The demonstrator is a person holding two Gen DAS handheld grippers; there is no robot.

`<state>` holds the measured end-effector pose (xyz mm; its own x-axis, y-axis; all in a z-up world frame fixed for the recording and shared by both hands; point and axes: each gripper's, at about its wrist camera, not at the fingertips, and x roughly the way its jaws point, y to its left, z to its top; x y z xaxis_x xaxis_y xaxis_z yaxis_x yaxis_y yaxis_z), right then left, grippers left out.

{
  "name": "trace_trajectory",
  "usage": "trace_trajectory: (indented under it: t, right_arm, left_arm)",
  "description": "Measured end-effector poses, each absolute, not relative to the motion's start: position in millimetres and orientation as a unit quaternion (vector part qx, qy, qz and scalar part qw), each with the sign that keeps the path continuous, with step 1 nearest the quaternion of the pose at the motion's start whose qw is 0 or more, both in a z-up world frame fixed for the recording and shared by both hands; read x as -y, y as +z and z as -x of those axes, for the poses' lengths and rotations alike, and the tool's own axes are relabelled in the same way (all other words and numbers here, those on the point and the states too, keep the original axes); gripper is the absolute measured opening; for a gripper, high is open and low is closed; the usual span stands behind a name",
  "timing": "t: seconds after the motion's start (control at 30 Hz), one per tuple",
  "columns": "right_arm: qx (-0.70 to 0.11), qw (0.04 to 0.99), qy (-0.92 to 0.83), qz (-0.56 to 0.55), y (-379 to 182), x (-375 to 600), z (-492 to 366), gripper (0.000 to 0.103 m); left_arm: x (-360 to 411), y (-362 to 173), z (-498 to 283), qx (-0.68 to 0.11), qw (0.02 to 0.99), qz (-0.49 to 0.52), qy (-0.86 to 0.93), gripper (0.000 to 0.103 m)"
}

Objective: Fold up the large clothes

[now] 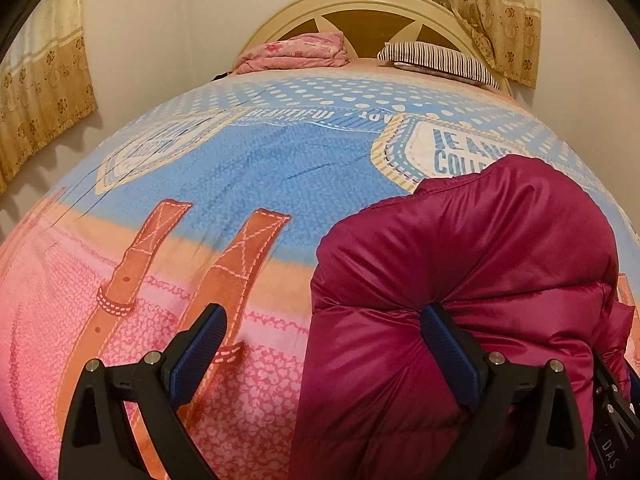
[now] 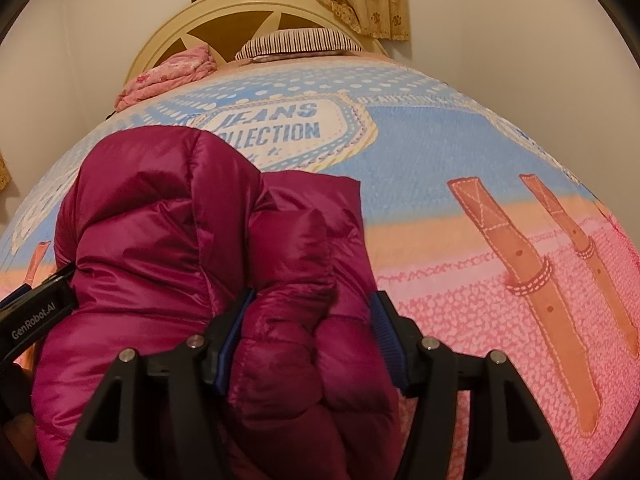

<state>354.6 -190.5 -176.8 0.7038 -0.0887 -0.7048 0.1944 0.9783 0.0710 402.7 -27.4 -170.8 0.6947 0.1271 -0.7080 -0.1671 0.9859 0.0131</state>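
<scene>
Jacket (image 2: 168, 248) bunched on bedspread (image 1: 280, 168); my right gripper (image 2: 312, 332) w/ thick fold btwn jaws, pads pressing; my left gripper (image 1: 320, 344) jaws apart, one pad touching jacket edge

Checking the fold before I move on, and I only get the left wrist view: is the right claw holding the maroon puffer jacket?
Observer: Yes. The right claw has a bunched fold of the puffer jacket filling the gap between its fingers.
Operator: What lies past the jacket on that side?
Observer: Bare bedspread, showing two printed belt straps and nothing lying on them.
</scene>
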Motion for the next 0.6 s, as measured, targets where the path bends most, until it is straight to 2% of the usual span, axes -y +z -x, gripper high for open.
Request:
trace_trajectory:
  t: [0.6]
  right_arm:
    - [-0.392,0.914,-0.074,-0.070,-183.6,191.0,-360.3,0.064]
  left_arm:
    - [26.2,-174.5,-405.3,-0.390,0.917,0.025,0.080,0.099]
